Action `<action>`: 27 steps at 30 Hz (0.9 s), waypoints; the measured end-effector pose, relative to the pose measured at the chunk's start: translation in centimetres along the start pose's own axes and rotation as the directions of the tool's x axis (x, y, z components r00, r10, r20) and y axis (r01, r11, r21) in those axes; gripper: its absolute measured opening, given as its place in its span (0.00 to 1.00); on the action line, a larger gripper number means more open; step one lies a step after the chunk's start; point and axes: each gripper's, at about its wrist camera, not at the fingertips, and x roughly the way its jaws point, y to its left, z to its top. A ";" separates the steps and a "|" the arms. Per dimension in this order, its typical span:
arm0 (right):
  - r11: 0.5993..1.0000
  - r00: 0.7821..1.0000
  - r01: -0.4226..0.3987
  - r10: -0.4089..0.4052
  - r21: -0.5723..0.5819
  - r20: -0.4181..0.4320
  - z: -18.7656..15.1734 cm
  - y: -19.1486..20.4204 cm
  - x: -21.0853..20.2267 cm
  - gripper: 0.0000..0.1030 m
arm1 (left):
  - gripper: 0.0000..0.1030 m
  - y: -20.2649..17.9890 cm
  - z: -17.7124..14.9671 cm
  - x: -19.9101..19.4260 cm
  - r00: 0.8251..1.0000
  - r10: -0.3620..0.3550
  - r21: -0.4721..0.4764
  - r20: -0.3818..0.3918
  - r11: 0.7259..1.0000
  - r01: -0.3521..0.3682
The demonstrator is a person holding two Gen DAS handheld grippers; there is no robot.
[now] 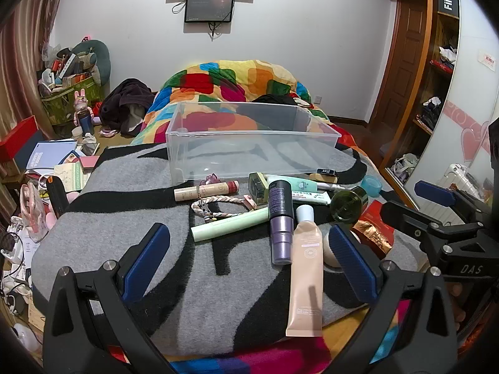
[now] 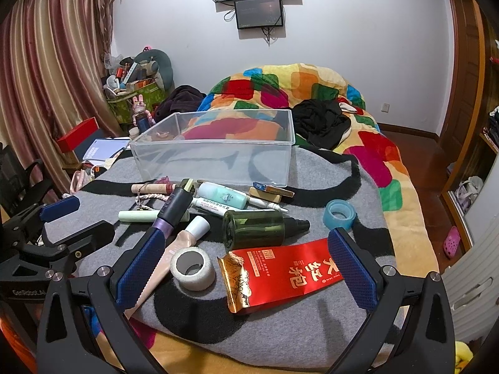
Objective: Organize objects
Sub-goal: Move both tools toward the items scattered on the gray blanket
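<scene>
Grippers first: the left gripper (image 1: 249, 260) hangs with its blue pads spread as wide as they go and nothing between them but grey blanket (image 1: 109, 218); the beige tube (image 1: 305, 274) lies just inside its right pad, untouched. The right gripper (image 2: 246, 272) stands equally wide and empty, tilted down over the white tape roll (image 2: 192, 268) and the red packet (image 2: 290, 274), both lying between its pads without contact.

Beyond them the loose things sit in one cluster on the blanket spread over the bed: purple bottle (image 1: 280, 218), pale green tube (image 1: 229, 224), green bottle (image 2: 254, 229), blue tape ring (image 2: 340, 214), braided cord (image 1: 218, 202) and smaller cosmetics nearer the bin. The clear bin (image 1: 249, 143) stands empty at the far edge of the cluster, its mouth up.

The step in hand looks like the very start: nothing is in the bin yet, and each gripper is lined up for a first pick. The next move probably calls for lowering one gripper over a near item, the beige tube or the tape roll, closing across its narrow side, then carrying it forward over the clutter into the bin
</scene>
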 end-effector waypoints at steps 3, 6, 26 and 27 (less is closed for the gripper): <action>1.000 1.000 -0.001 0.001 0.000 -0.001 0.0 0.0 0.0 1.00 | 1.00 0.0 0.0 0.0 1.000 0.001 0.000 0.000 1.000 -0.001; 1.000 1.000 -0.002 0.002 0.000 -0.005 -0.1 0.0 0.1 1.00 | 1.00 0.0 0.0 0.0 1.000 0.001 0.000 0.000 1.000 -0.001; 1.000 1.000 -0.002 0.002 0.003 -0.014 -0.1 0.0 0.4 1.00 | 1.00 0.0 0.1 0.0 1.000 0.003 0.001 0.000 1.000 -0.003; 1.000 1.000 -0.002 0.002 0.003 -0.014 -0.1 0.0 0.4 1.00 | 1.00 0.0 0.1 0.0 1.000 0.002 0.001 0.000 1.000 -0.002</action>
